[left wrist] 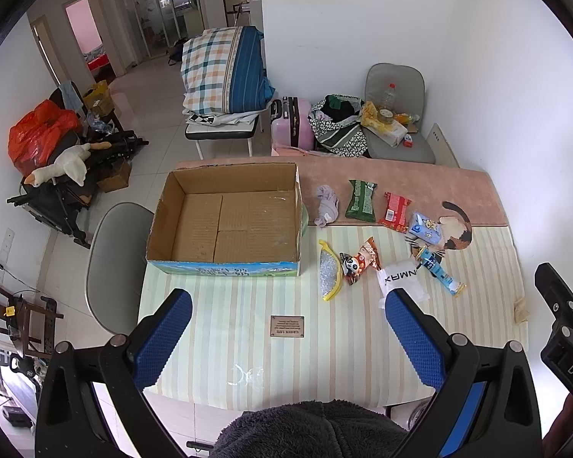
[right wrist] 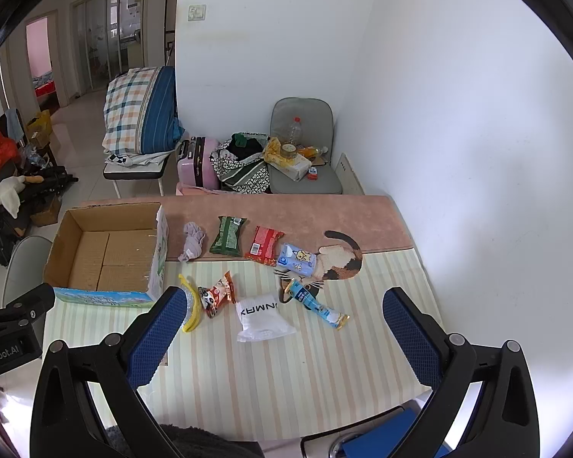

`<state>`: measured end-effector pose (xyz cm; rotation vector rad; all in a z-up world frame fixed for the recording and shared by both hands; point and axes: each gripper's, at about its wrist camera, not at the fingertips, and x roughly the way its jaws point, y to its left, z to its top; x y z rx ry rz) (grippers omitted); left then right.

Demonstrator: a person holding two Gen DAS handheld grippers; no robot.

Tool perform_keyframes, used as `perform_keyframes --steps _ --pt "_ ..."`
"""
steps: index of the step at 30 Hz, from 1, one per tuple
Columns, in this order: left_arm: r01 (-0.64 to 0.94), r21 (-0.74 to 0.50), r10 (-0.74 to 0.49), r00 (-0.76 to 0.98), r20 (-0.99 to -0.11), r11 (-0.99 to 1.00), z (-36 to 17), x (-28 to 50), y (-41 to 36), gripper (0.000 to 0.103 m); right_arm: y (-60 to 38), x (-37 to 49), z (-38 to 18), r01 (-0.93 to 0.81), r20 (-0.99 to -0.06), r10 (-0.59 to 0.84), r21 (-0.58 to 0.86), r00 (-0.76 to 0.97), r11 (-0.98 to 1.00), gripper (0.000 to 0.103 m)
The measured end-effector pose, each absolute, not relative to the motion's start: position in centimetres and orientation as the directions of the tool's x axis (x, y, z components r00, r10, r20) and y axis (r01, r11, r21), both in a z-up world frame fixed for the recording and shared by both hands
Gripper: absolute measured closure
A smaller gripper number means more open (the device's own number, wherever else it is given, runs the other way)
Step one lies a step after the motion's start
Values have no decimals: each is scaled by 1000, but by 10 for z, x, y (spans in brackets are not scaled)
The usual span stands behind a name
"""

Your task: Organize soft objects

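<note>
An open, empty cardboard box point(left wrist: 233, 225) point(right wrist: 107, 252) stands on the table's left. Right of it lie a lilac cloth bundle point(left wrist: 326, 206) point(right wrist: 192, 246), a green packet point(left wrist: 361, 199) point(right wrist: 227, 236), a red packet point(left wrist: 395, 208) point(right wrist: 265, 244), a blue tissue pack point(left wrist: 424, 229) point(right wrist: 296, 259), a yellow-rimmed scrubber point(left wrist: 329, 274) point(right wrist: 193, 305), a panda snack bag point(left wrist: 361, 261) point(right wrist: 217, 294), a white packet point(left wrist: 401, 280) point(right wrist: 261, 315) and a blue tube point(left wrist: 441, 273) point(right wrist: 317, 305). My left gripper point(left wrist: 288, 324) and right gripper point(right wrist: 282, 324) are open and empty, above the table's near side.
The table carries a striped mat point(right wrist: 286, 374), a pink cloth strip point(right wrist: 286, 210) and a cat-shaped mat point(right wrist: 340, 259). A grey chair point(left wrist: 114, 263) stands left of the table. Behind are a chair with clutter point(right wrist: 301, 152), a pink suitcase point(right wrist: 196, 166) and folded bedding point(left wrist: 225, 72).
</note>
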<state>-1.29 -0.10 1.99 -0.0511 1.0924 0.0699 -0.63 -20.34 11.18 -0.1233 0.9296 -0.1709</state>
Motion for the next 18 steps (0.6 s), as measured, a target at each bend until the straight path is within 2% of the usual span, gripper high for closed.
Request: perform_keyframes --steps 10,18 --pt "-78 -11 25 450 -893 997 18 -11 -1 0 -203 -7 110 93 -787 -196 -175 584 980 0" --pt "-47 1 20 404 -915 999 -23 39 -14 0 -234 19 81 114 -845 -137 -91 518 989 0"
